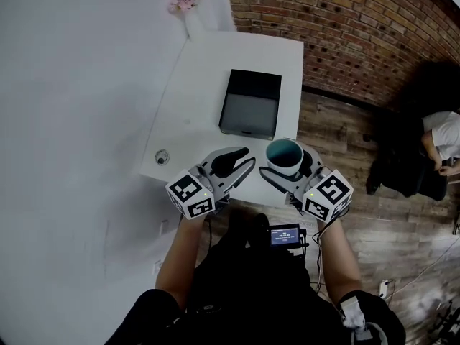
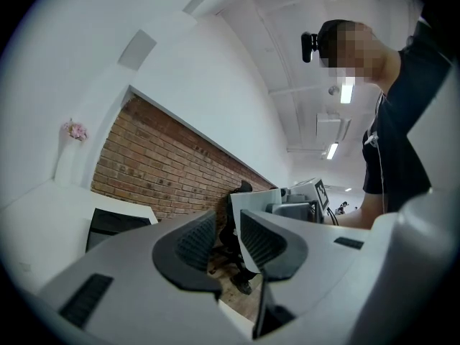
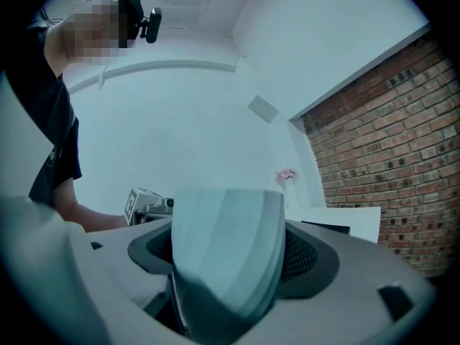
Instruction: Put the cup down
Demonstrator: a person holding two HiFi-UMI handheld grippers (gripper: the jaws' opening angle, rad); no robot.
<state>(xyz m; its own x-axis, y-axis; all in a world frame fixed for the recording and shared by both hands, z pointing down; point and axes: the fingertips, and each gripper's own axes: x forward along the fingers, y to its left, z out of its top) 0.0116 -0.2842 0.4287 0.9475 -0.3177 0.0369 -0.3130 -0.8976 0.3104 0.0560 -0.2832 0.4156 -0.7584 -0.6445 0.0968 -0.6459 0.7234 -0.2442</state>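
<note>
The right gripper [image 1: 289, 168] clasps a white ceramic cup with a teal inside [image 1: 283, 152] over the white table [image 1: 205, 85]. The left gripper [image 1: 241, 162] is empty, its jaws slightly apart.

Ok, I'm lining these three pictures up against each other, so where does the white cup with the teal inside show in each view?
Head view: the white cup with teal inside, at centre, between the right gripper's jaws.
Left gripper view: probably the pale shape right of centre, partly behind the left gripper's jaw.
Right gripper view: bottom centre, clamped between the jaws.
Shared landmark: the pink flowers, in all three.
</note>
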